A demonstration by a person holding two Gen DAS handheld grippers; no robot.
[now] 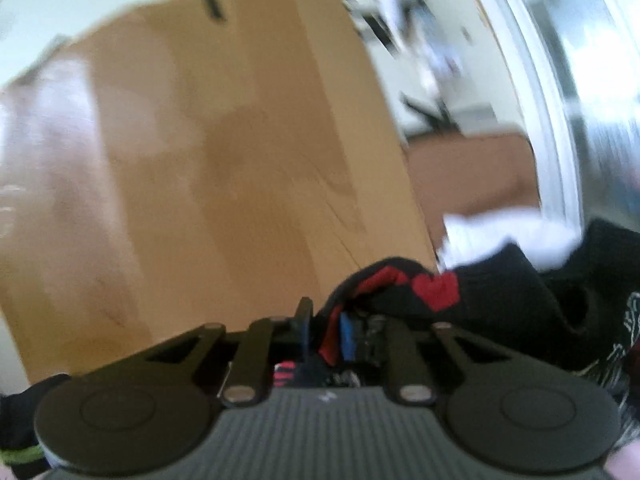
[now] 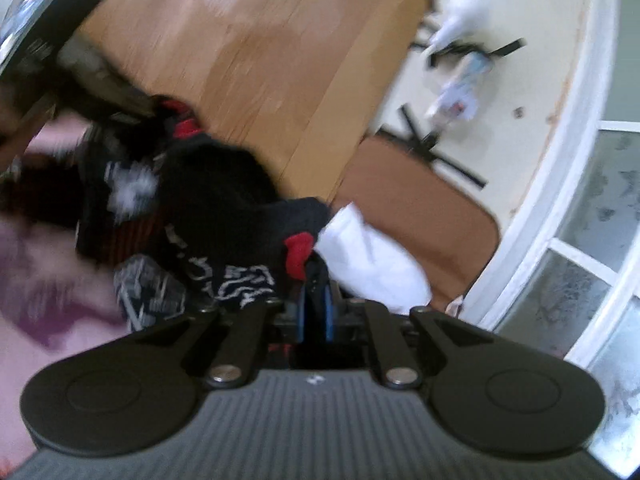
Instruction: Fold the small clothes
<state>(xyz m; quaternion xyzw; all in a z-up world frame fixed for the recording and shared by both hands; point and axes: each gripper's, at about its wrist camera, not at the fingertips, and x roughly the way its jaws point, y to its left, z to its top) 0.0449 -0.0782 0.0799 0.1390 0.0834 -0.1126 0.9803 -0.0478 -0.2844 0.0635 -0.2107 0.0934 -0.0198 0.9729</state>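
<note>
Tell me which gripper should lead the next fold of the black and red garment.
Probably left. The left gripper is shut on the black and red garment beside the bare wooden table; the right gripper pinches the same cloth amid the clothes pile.

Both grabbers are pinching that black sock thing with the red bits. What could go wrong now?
1. The left gripper and right gripper each pinch only an edge of the black-and-red fabric garment, so it might slip free.
2. It hangs beside the wooden table's edge; dropped, it could land on the floor.
3. The white cloth and black printed clothes lie close and could get dragged along.
</note>
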